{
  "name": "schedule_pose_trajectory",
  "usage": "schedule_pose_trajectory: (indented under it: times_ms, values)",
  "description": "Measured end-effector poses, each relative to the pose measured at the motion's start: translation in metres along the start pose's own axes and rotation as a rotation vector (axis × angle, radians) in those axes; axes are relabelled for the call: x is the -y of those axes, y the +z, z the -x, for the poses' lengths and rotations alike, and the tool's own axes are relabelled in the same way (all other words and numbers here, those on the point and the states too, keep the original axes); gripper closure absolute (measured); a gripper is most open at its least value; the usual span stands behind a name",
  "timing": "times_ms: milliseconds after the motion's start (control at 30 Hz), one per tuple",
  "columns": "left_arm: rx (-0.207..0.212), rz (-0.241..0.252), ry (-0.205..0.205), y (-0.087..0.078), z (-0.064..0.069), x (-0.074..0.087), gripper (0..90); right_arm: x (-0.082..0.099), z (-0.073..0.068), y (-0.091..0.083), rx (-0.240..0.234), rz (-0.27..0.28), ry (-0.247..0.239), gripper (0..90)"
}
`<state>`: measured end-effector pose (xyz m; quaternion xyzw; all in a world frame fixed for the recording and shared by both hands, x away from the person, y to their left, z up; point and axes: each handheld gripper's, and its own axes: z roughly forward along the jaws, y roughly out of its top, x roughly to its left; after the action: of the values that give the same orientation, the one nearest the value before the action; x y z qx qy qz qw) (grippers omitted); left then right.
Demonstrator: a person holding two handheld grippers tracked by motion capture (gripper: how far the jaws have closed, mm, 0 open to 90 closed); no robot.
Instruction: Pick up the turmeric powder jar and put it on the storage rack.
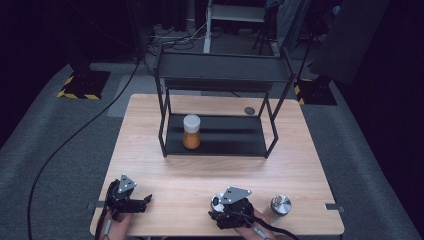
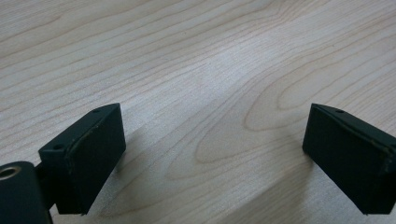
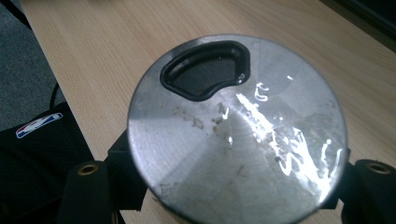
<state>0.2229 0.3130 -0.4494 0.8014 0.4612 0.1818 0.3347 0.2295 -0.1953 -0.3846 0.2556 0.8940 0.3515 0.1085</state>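
Observation:
A round metal tin (image 3: 238,126) with a kidney-shaped opening in its brushed lid sits between the jaws of my right gripper (image 3: 233,175), which is shut on its sides. In the high view this tin (image 1: 217,200) and the right gripper (image 1: 219,204) are near the table's front edge, right of centre. At the front left corner my left gripper (image 1: 145,200) stands open. Its two black jaws are wide apart over bare wood, with nothing between them (image 2: 215,154).
A second metal tin (image 1: 280,204) stands just right of the right gripper. A black two-level rack (image 1: 220,70) fills the back of the wooden table (image 1: 210,170). On its lower shelf (image 1: 235,141) stands a jar (image 1: 191,131) with orange contents and a white lid.

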Motion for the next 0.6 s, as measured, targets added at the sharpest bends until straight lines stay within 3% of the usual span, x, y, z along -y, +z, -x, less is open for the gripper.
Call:
schedule_pose_trajectory:
  times_ms: [600]
  values:
    - [0.000,-0.002,0.002,0.000,-0.001,0.000,5.9,-0.023,0.017,-0.029,-0.009,0.025,0.015,31.5]
